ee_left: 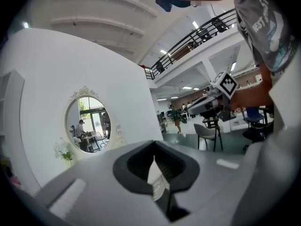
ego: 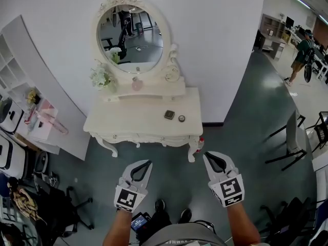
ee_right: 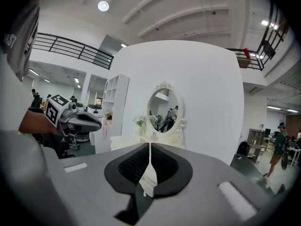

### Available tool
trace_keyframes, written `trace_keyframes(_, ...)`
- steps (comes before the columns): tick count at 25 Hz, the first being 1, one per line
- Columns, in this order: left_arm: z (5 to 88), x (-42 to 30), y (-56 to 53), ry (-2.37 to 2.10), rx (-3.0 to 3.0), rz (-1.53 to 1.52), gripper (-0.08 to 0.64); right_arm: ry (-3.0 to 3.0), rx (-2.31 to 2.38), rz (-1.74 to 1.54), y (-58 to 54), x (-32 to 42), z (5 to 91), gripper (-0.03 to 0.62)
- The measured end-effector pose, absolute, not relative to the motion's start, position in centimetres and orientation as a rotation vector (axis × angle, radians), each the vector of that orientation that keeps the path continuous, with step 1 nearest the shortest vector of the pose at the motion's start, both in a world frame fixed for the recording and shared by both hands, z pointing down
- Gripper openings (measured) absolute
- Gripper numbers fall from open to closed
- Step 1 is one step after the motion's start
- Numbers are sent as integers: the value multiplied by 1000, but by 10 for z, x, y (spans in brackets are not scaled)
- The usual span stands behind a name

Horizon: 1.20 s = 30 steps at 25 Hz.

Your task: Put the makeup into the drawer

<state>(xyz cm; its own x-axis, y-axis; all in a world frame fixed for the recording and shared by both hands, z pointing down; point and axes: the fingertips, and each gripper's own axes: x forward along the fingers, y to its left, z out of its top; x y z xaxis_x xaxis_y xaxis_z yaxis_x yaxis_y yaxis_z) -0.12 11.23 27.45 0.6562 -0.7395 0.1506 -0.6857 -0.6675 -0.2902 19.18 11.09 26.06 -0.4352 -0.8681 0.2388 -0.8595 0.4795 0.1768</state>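
Head view: left gripper (ego: 148, 162) and right gripper (ego: 206, 156) hang side by side on the near side of the white dressing table (ego: 128, 122), well apart from it. Both have their jaws pressed together with nothing between them. The makeup, a dark square compact (ego: 169, 115) and a small round pot (ego: 181, 118), lies right of centre on the tabletop, beyond both grippers.

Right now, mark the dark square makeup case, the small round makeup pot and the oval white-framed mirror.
dark square makeup case (ego: 169, 115), head view, lid centre.
small round makeup pot (ego: 181, 118), head view, its top.
oval white-framed mirror (ego: 134, 35), head view, glass centre.
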Motion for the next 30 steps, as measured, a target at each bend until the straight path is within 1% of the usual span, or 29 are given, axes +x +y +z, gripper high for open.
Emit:
trace_keyframes(6,290,-13,58,1160,-2705,-366,2,-2405,1482,-19,62,180,273,18)
trace_keyframes(16,311,-43,-48,1032,-2776,-324,2,-2319,1595,-18,-20,145,279,31)
trace_keyframes(22,320,-51,-78,989,-2820,-331,0,-2292,1604,26,-50,127,290,34)
trace_keyframes(30,346,-47,-110,1026,-2844,-380,2,-2308,1567,69,-90,129,310,35)
